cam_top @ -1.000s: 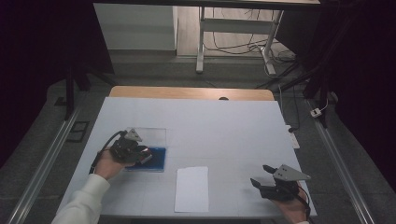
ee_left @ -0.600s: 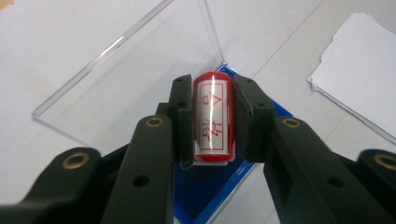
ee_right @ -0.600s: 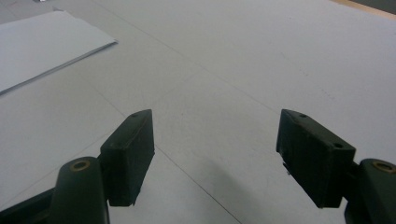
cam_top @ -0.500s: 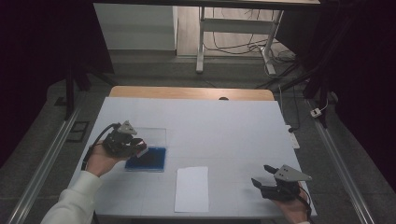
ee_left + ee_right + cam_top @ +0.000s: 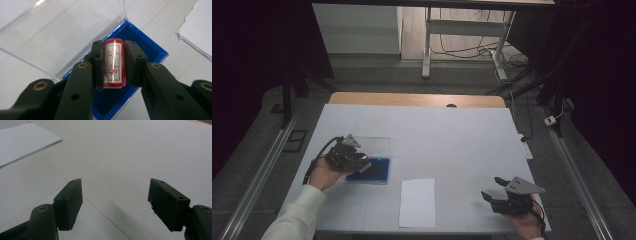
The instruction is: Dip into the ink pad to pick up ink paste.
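The step in hand looks like lifting a stamp out of its case. The left gripper (image 5: 113,63) has its jaws closed on a small red-and-white cylindrical stamp with red characters on its side (image 5: 114,62), gripped across its barrel and held just above the blue-lined tray of a shallow case (image 5: 147,53), whose clear plastic lid (image 5: 62,32) lies folded open beside it on the white table (image 5: 452,135).

The next move, as I judge it, calls for carrying the stamp over to the white sheet of paper (image 5: 417,202) lying near the front edge and turning its face downward for a press.

In the high view the left hand (image 5: 324,172) reaches in from the lower left with the forearm angled towards the case. The right gripper (image 5: 115,206) rests low near the table's front right, jaws wide apart and holding nothing, well away from the paper.
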`<state>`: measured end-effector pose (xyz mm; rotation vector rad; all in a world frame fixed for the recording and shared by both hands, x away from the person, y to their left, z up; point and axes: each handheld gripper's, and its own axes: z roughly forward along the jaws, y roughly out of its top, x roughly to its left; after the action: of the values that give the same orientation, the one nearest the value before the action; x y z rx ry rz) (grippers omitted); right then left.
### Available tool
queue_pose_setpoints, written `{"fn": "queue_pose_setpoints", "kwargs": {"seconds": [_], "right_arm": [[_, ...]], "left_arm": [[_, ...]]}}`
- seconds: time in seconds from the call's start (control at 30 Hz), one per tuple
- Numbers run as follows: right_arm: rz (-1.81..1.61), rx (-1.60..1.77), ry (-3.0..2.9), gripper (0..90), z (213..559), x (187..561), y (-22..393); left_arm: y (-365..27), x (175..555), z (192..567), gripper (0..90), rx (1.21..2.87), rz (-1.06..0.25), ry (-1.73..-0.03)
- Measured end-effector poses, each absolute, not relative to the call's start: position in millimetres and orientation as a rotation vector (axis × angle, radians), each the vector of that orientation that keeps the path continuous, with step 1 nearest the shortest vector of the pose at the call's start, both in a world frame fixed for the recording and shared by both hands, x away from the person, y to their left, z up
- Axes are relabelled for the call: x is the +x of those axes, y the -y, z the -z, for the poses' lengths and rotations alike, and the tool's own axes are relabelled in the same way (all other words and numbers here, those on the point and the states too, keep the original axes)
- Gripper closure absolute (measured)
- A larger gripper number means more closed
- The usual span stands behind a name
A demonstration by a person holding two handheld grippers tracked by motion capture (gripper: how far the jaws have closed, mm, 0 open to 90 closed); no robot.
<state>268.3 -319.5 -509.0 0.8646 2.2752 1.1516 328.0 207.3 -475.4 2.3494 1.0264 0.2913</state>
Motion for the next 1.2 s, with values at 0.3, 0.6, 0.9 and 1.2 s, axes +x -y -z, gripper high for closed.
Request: {"fn": "queue_pose_setpoints", "kwargs": {"seconds": [0.3,0.6,0.9,1.2], "right_arm": [[-1.145,0.865,-2.283,27.3,510,268,320],[-1.150,0.858,-2.284,27.3,509,269,320],[-1.149,0.865,-2.281,27.4,509,269,320],[-1.153,0.870,-2.284,27.4,509,269,319]], "left_arm": [[-206,330,483,70.6,2.356,-0.271,-1.037],[-207,331,483,70.7,2.353,-0.251,-1.050],[-204,332,482,70.9,2.375,-0.252,-1.055],[-200,327,488,71.3,2.397,-0.309,-1.035]]}}
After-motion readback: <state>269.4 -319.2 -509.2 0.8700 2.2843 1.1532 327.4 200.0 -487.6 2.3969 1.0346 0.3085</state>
